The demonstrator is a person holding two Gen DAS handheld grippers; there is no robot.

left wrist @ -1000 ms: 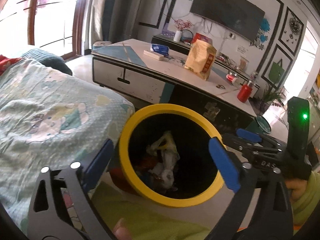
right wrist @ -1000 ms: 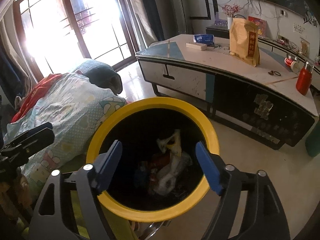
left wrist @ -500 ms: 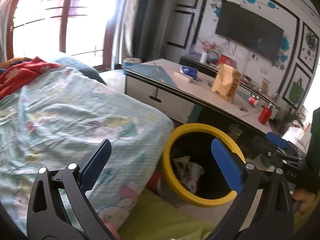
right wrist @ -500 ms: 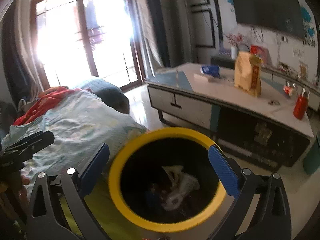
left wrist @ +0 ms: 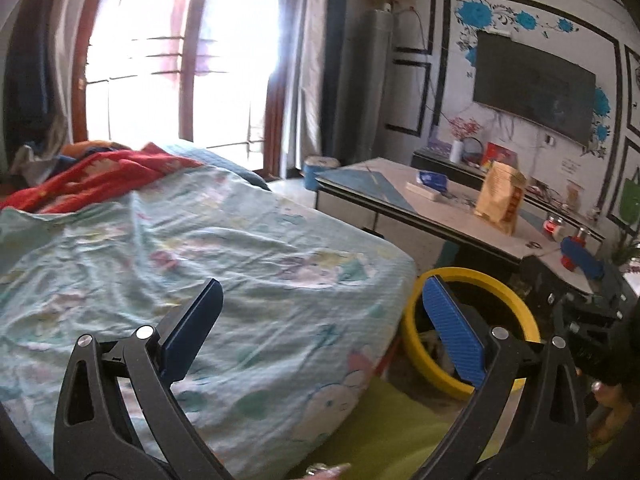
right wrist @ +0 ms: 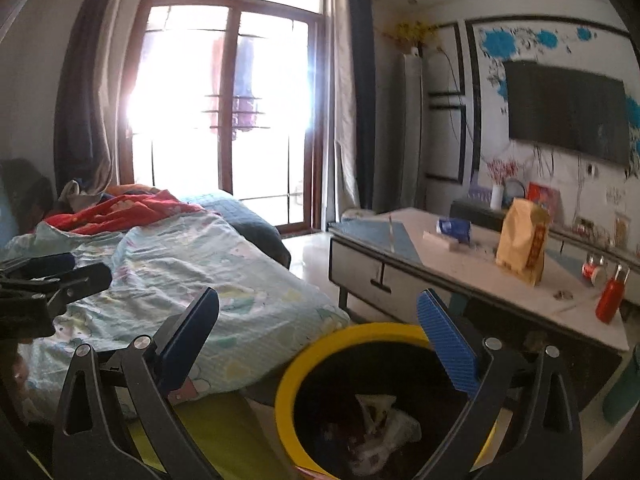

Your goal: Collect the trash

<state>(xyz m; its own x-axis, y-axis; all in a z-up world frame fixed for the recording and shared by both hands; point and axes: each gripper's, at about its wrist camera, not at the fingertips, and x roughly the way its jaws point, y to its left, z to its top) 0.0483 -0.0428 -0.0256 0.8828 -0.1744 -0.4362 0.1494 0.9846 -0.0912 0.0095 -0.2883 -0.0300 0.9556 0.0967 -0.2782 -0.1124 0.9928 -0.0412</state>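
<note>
The trash bin (right wrist: 285, 390) is black inside with a yellow rim and stands on the floor by the bed. Crumpled wrappers (right wrist: 384, 420) lie at its bottom. My right gripper (right wrist: 318, 300) hangs above and just behind the bin, open wide, with nothing between its blue pads. My left gripper (left wrist: 320, 292) is open and empty too, held over the bed's edge, with the bin (left wrist: 480, 274) to its right. In the right wrist view the left gripper (right wrist: 92, 266) shows at the left edge. One blue finger (left wrist: 582, 258) of the right gripper shows at the right in the left wrist view.
A bed with a pale green cartoon quilt (left wrist: 200, 248) and a red blanket (left wrist: 108, 172) fills the left. A low table (right wrist: 440, 264) behind the bin holds a yellow bag (right wrist: 522, 240), a blue pack (right wrist: 454, 226) and a red bottle (right wrist: 610, 300). Yellow-green cloth (left wrist: 392, 420) lies below the grippers.
Both grippers have lifted and tilted up away from the bin, which now sits low in both views. The left one swung left over the bed. The right jaws spread wider.
</note>
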